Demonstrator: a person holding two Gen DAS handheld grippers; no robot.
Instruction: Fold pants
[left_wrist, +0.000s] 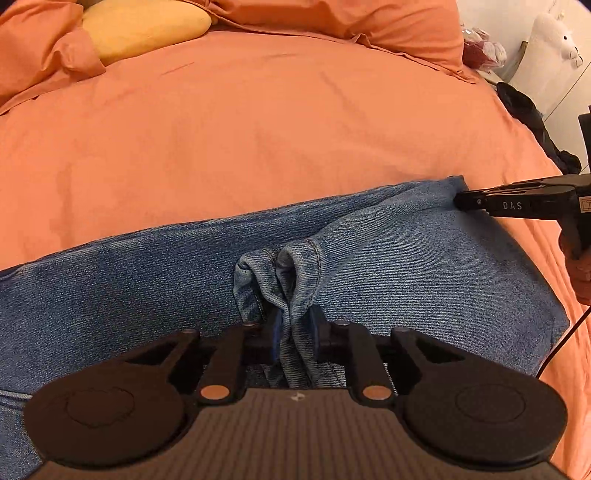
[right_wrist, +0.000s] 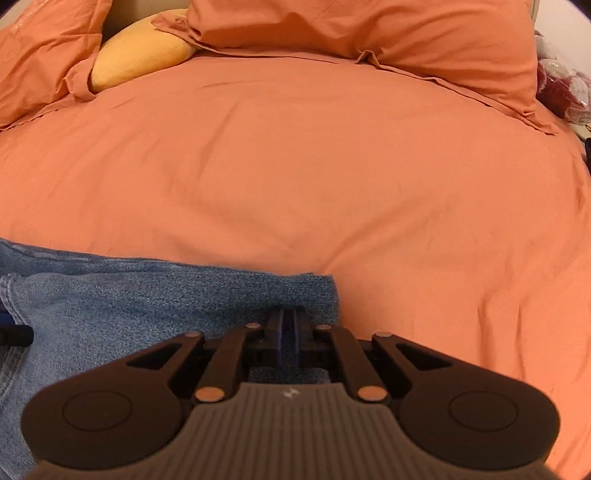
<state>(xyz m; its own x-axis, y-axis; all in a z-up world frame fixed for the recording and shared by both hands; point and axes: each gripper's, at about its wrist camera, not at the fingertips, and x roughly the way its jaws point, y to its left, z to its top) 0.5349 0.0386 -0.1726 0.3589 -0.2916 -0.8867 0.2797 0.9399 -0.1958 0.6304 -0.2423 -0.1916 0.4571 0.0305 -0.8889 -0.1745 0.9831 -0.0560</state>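
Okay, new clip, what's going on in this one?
A person is folding blue jeans on an orange bed, one handheld tool per hand. The left tool is clamped on a bunched hem. The right tool looks closed at the jeans' far right edge. The jeans lie spread across the bed, the fold unfinished.

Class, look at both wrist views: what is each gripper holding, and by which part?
Both hold the jeans. The left gripper pinches a bunched hem; the right gripper is shut on the edge at the right-hand corner.
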